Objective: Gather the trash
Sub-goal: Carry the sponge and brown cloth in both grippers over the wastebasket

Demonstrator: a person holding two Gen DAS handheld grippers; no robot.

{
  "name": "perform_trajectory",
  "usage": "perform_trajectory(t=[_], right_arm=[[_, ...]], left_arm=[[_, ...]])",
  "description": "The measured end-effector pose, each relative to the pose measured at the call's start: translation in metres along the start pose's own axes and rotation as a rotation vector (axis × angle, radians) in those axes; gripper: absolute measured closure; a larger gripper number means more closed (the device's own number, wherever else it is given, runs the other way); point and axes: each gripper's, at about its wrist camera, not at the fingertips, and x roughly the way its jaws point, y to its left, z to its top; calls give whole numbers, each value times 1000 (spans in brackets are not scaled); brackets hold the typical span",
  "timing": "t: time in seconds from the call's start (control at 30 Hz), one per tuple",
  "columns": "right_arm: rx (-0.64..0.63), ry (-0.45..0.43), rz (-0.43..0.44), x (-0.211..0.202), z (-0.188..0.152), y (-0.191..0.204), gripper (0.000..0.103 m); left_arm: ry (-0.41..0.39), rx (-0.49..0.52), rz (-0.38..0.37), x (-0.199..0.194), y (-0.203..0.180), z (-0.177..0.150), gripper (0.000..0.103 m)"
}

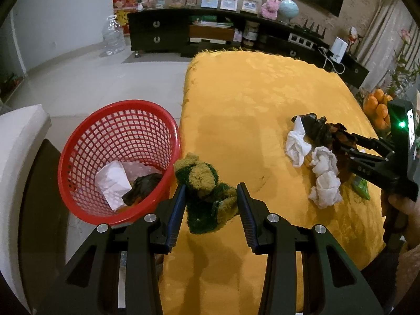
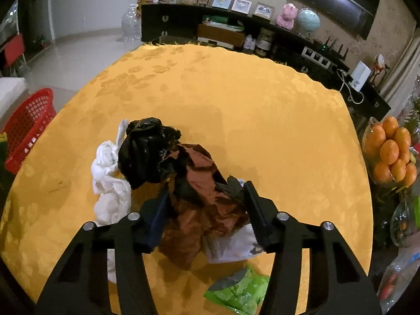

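The left gripper [image 1: 211,197] has its fingers clamped on a green-and-yellow scouring sponge [image 1: 204,189], held above the table's left edge. At its ten o'clock stands the red basket [image 1: 78,144], with white paper and a dark wad inside. The right gripper [image 2: 207,210] has its fingers against the sides of a crumpled brown paper [image 2: 202,194]; whether they press it, I cannot tell. A black bag [image 2: 147,147] lies at its eleven o'clock, white tissues [image 2: 110,183] at nine, a green wrapper [image 2: 236,294] at five, all on the yellow tablecloth [image 2: 236,105]
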Motion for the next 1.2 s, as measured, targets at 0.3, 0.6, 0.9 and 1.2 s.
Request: perform_trajectory(t=[0.3,0.6,0.9,1.2], right_arm=[[58,-52,73,-35,3,-7,54],[119,-153,143,-91,11,-15,54],[109,-232,151,-131,16,-10,54],[74,-251,138,-139,30,6,54]], left_arm=[[-33,-19,7,-14,6,4,65],[-91,-43,14,-38,16,10,65],[-147,-72,35,-62,30,18,65],[-184,-94,68,-79,50,25,65]])
